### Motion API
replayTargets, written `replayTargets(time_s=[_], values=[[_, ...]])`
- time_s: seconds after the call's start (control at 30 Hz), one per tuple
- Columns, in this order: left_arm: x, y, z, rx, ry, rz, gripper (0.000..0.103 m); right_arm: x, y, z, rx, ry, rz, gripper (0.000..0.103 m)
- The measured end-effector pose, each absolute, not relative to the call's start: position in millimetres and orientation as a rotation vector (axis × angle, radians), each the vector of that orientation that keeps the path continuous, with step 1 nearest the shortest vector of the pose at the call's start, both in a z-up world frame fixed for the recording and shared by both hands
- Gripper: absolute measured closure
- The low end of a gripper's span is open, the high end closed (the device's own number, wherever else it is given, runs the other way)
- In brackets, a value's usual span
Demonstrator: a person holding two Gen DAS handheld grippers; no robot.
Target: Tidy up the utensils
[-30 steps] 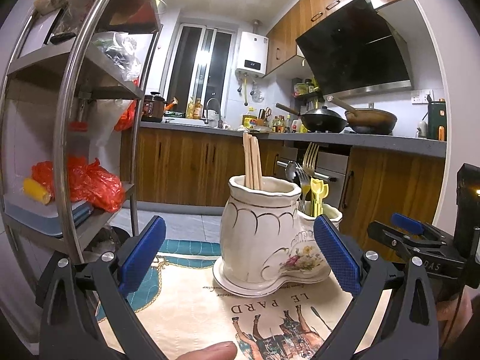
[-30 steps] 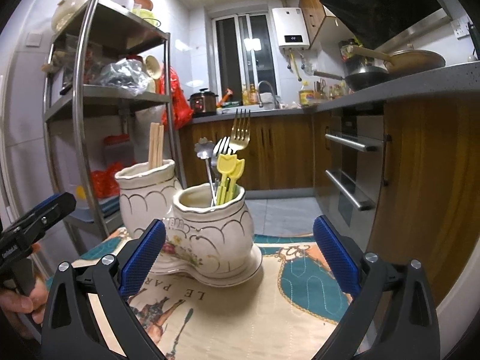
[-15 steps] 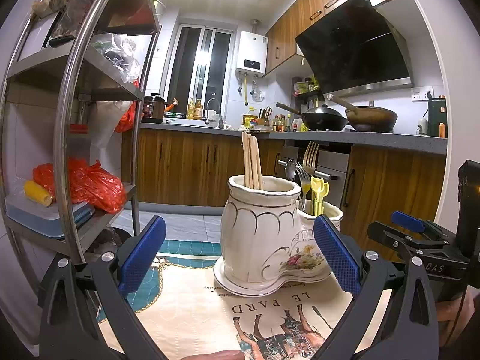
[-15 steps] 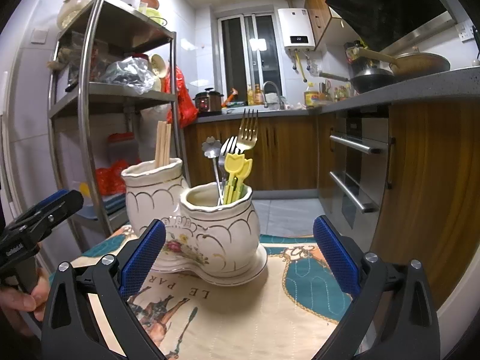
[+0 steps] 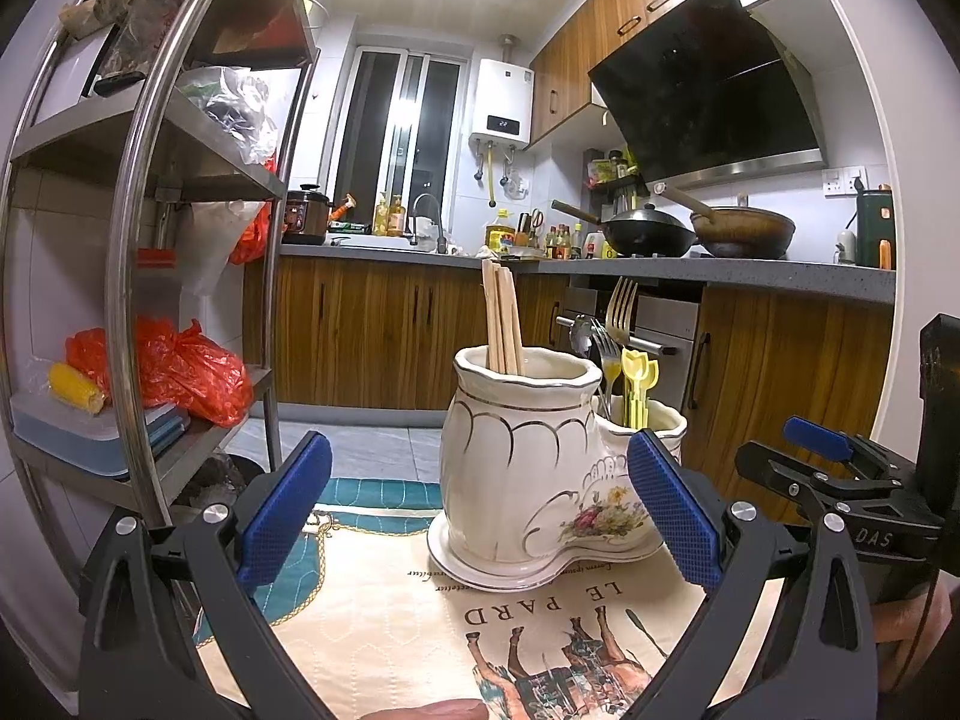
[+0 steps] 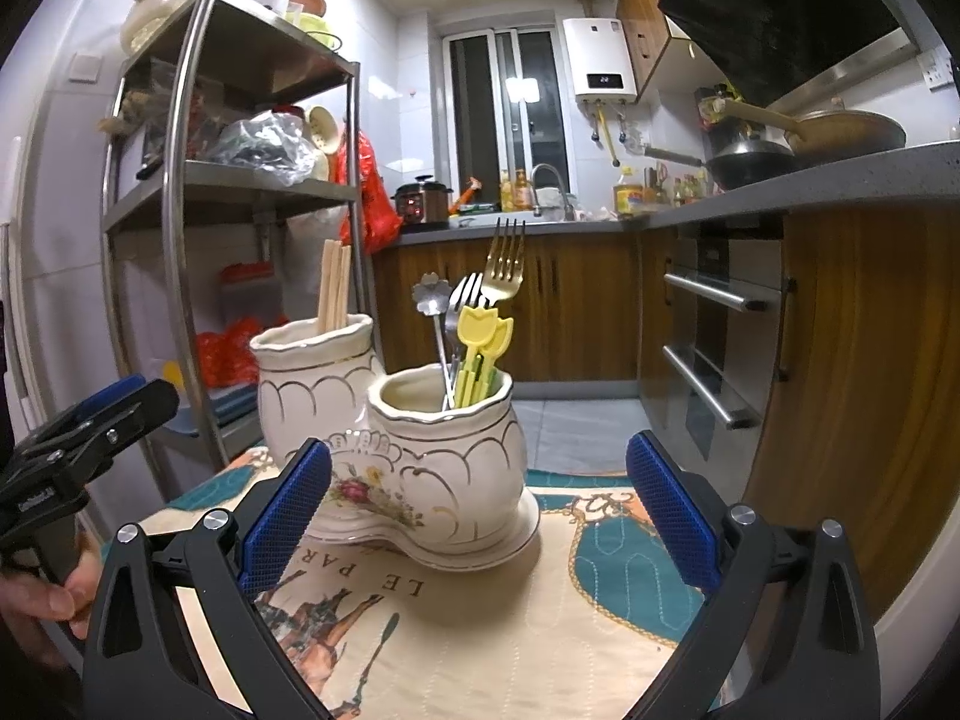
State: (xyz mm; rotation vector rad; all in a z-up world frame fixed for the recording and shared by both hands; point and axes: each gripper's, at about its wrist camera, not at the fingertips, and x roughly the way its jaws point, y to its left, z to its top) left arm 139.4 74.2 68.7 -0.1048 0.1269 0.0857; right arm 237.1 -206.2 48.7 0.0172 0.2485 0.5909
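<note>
A white ceramic double utensil holder [image 5: 528, 474] [image 6: 420, 462] stands on the printed table mat [image 5: 420, 618]. Its taller pot holds wooden chopsticks [image 5: 501, 315] [image 6: 335, 285]. Its shorter pot holds a gold fork [image 6: 506, 261], silver utensils [image 6: 447, 324] and yellow tulip-topped picks [image 6: 483, 330]. My left gripper [image 5: 477, 510] is open and empty, a short way in front of the holder. My right gripper [image 6: 477, 510] is open and empty, facing the shorter pot. Each gripper shows at the edge of the other's view.
A metal shelf rack [image 5: 138, 240] with red bags stands left of the table. Wooden kitchen cabinets [image 5: 372, 330], an oven [image 6: 714, 348] and a counter with woks [image 5: 690, 234] lie behind. The mat's edge [image 6: 600, 498] falls off toward the floor.
Both views have shifted slightly; the right gripper has drifted a little so the holder sits further right and higher in its view. Both stay open and empty.
</note>
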Motion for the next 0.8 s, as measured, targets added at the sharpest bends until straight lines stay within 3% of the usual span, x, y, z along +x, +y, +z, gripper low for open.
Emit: replayTargets(time_s=[0.8], values=[[138.7,77.0,66.5,-0.097,0.130,0.085,0.006,236.1,-205.2,49.2,0.016,0.245,0.595,0.005]])
